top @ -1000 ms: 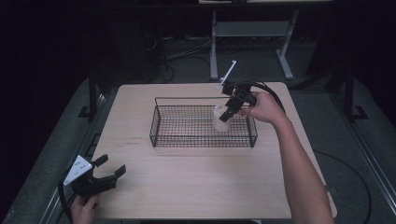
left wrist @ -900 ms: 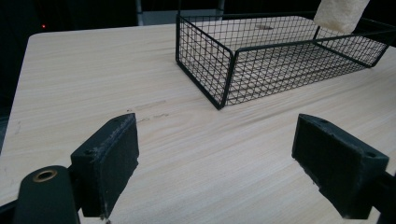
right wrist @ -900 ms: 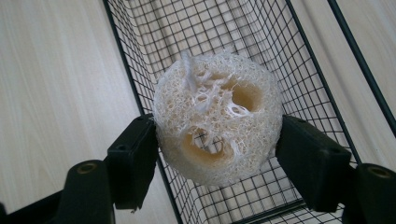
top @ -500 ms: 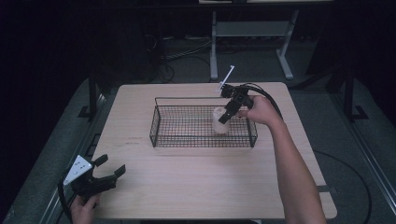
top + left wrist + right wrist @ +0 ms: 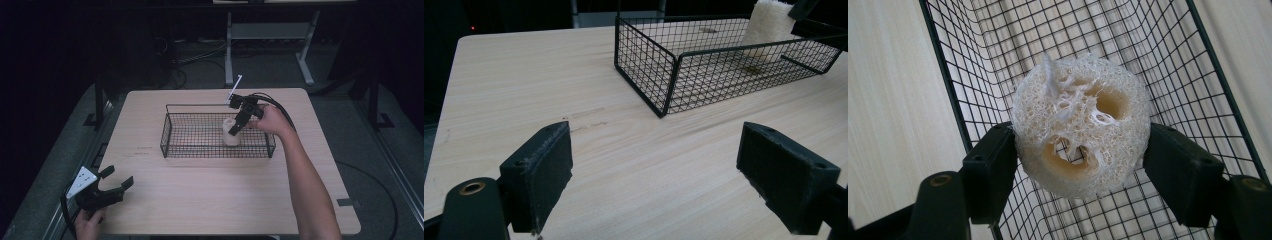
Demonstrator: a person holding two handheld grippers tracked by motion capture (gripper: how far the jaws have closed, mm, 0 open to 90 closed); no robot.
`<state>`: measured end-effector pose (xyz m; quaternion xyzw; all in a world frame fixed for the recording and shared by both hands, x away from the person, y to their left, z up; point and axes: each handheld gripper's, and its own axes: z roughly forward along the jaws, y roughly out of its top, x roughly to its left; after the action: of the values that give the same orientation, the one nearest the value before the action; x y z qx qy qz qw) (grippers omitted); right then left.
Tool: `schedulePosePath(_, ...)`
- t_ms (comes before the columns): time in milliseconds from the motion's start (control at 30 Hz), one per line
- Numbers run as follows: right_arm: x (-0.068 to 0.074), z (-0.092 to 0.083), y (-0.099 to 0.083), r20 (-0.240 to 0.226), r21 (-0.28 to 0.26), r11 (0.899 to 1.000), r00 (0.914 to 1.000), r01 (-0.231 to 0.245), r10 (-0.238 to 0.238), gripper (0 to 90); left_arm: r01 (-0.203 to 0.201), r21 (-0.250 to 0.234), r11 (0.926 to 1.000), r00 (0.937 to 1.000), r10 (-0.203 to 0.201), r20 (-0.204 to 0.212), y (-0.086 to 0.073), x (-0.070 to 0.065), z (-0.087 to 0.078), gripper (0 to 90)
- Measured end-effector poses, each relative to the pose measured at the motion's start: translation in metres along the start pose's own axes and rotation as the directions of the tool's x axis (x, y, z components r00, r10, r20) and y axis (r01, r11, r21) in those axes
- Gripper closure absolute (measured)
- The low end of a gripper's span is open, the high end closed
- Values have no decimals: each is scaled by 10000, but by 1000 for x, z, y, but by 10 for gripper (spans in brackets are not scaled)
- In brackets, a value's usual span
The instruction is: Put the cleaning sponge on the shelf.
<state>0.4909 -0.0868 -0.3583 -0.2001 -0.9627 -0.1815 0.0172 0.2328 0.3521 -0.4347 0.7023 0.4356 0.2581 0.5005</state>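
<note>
Loofah (image 5: 1080,125) sits gripped in our right claw (image 5: 235,128), low inside the wire basket (image 5: 170,142). Next we set it down and let go; our left claw (image 5: 112,185) waits open.

A pale wooden counter (image 5: 200,200) with rounded corners takes up the middle of the high view, its grain running left to right. A black wire basket (image 5: 195,140) stands directly on it, slightly above the frame's centre, long side across the picture. Left of the basket, a few small dark marks (image 5: 145,150) show on the wood. The lower half of the counter is bare wood. Around it, grey floor (image 5: 380,165) shows.
</note>
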Motion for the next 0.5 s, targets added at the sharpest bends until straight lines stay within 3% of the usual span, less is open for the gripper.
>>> schedulePosePath(500,-1,14,2,-284,121,9998,9994,179,-176,298,-28,74,10000,10000,28,-10,0,-1,3,140)
